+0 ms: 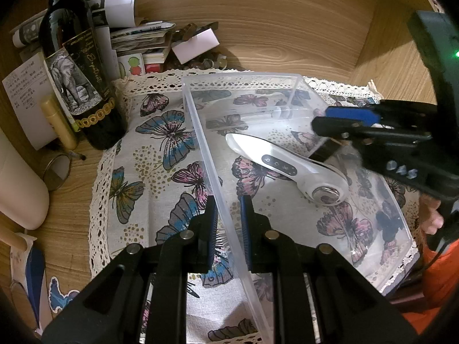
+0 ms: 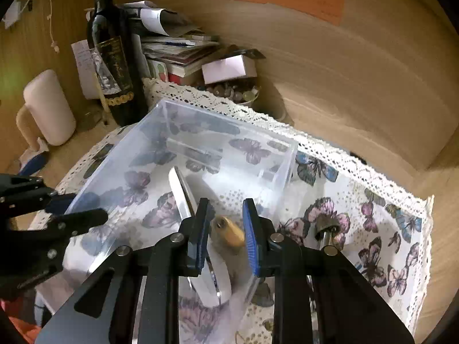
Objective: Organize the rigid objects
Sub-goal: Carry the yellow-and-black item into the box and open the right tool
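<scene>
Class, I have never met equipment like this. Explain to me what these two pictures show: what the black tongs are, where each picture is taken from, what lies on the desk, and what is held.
No robot here: a person holds a two-finger gripper in each hand, and each carries a wide-angle camera looking along its fingers. One picture is from the left wrist, the other from the right.

On the wooden desk lies a butterfly cloth bearing a clear plastic box. Inside the box rests a white handheld device with a round metal head. A dark wine bottle stands behind, beside stacked papers.

The left gripper straddles the box's near wall, fingers apart. The right gripper reaches over the box with a small tan object between its fingers; whether that is gripped is unclear.
</scene>
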`<act>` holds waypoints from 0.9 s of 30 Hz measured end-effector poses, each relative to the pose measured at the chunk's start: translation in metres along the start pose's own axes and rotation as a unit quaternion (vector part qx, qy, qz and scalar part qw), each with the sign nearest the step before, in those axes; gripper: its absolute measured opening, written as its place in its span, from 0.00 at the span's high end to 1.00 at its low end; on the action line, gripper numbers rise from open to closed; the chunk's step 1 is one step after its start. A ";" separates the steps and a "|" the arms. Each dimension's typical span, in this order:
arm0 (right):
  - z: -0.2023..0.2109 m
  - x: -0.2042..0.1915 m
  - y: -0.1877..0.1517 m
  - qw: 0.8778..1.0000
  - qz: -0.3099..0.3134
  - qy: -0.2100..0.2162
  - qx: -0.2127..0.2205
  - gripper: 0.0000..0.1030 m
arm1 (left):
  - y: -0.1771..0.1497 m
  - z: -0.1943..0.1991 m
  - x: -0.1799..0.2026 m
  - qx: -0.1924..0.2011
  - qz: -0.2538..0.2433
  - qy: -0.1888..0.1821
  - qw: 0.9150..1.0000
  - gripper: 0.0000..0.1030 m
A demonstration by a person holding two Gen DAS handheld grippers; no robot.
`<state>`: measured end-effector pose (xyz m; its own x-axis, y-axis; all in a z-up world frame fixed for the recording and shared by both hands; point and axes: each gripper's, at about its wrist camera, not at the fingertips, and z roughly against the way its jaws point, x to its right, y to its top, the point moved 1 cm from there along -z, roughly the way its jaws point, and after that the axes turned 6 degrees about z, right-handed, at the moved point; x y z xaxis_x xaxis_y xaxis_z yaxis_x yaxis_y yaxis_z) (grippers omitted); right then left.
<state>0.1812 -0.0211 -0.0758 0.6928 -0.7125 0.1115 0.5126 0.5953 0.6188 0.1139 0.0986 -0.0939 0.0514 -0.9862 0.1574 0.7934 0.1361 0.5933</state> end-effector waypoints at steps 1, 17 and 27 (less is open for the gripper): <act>0.004 0.003 -0.001 1.000 -0.005 0.003 0.002 0.74 | 0.000 0.000 0.000 0.000 0.000 0.000 1.000 0.84; 0.008 0.058 -0.053 0.995 -0.074 -0.047 -0.039 0.69 | 0.000 0.000 0.000 0.000 0.000 0.000 1.000 0.84; -0.028 0.062 -0.060 0.994 -0.062 -0.046 -0.079 0.72 | 0.000 0.000 0.000 -0.001 0.000 -0.001 1.000 0.84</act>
<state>0.2081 -0.0904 -0.1279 0.5741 -0.8105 0.1163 0.6694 0.5464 0.5033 0.1136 0.0989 -0.0942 0.0512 -0.9859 0.1590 0.7941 0.1368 0.5923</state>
